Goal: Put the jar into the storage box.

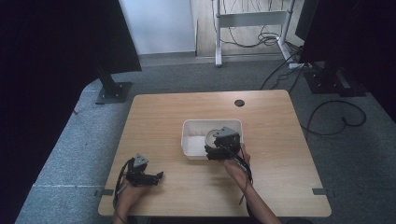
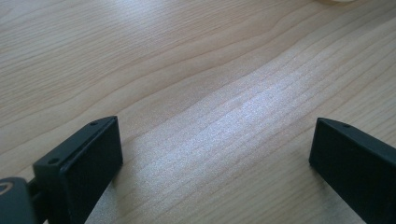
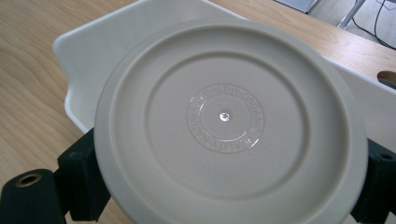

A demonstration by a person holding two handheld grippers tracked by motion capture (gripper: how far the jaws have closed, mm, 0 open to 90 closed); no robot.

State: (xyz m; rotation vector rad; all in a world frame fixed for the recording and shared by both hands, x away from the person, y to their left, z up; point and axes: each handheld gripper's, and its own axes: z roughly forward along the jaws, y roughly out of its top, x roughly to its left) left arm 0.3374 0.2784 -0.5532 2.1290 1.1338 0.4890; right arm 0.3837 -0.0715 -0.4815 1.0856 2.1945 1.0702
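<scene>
Jaws of right gripper (image 1: 215, 151) clamp round lid (image 3: 231, 123) by rim, over white tub (image 1: 194, 135). Left gripper (image 2: 215, 158) wide, empty, above table (image 1: 159, 112). Lid likely light, stiff, slippery plastic; grip opposite edges.

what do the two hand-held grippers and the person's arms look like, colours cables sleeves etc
Both are black. The left hand-held gripper and the right hand-held gripper each carry a grey three-cornered plate on top, and a dark cable trails back from each along the forearm. Seen close in the left gripper view, its jaws are flat, blocky black pads with small screw holes on the upper edge. The forearms are bare, with no sleeves visible.
</scene>
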